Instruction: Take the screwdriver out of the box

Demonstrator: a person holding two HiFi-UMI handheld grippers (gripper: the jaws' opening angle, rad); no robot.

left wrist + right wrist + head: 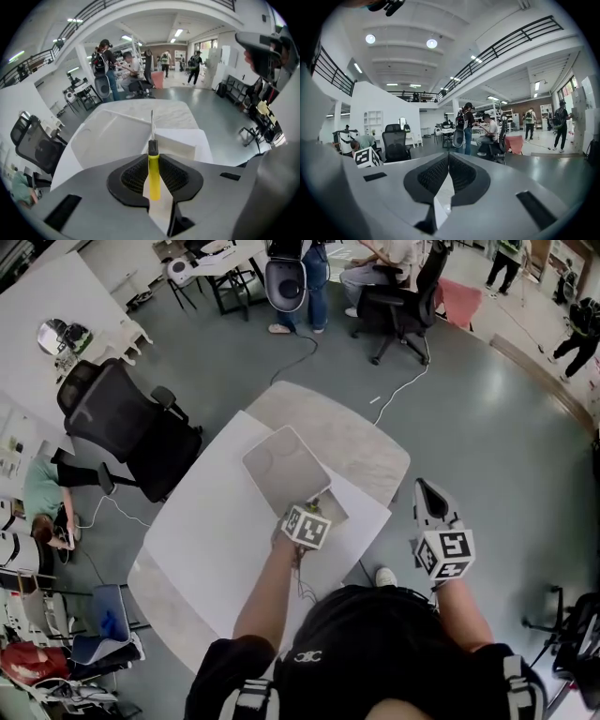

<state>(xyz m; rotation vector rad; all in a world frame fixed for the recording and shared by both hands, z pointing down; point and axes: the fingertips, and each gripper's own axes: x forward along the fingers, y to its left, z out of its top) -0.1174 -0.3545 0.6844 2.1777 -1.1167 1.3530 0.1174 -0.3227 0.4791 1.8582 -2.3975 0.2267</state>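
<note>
Marble-grey round table point(370, 442), seen from the head view. A white sheet point(202, 540) covers its 7 o'clock half. The box point(281, 465) sits on the sheet near the table's middle, with the pale inside of its open lid facing up.

Progress: the screwdriver point(153, 180) is already gripped. In the left gripper view it hangs above the white box base point(180, 145), not resting in it. Judgement: the pick is done and the lift looks mostly done. I cannot tell from these views whether the tip has cleared the box rim. What is left: carry it clear of the box, probably toward 6 o'clock, and set it down or hold it off to one side.

Left gripper point(153, 157): over the box's 5 o'clock corner in the head view, tilted steeply down. Its jaws are part-way closed, pads pressing both sides of the yellow handle. The black collar and thin metal shaft stick out past the tips toward 12 o'clock.

Right gripper point(448, 157): at 3 o'clock of the left one, off the table edge and well apart from the box. It is held roughly level, with the jaw tips meeting and nothing between them. It touches nothing.
</note>
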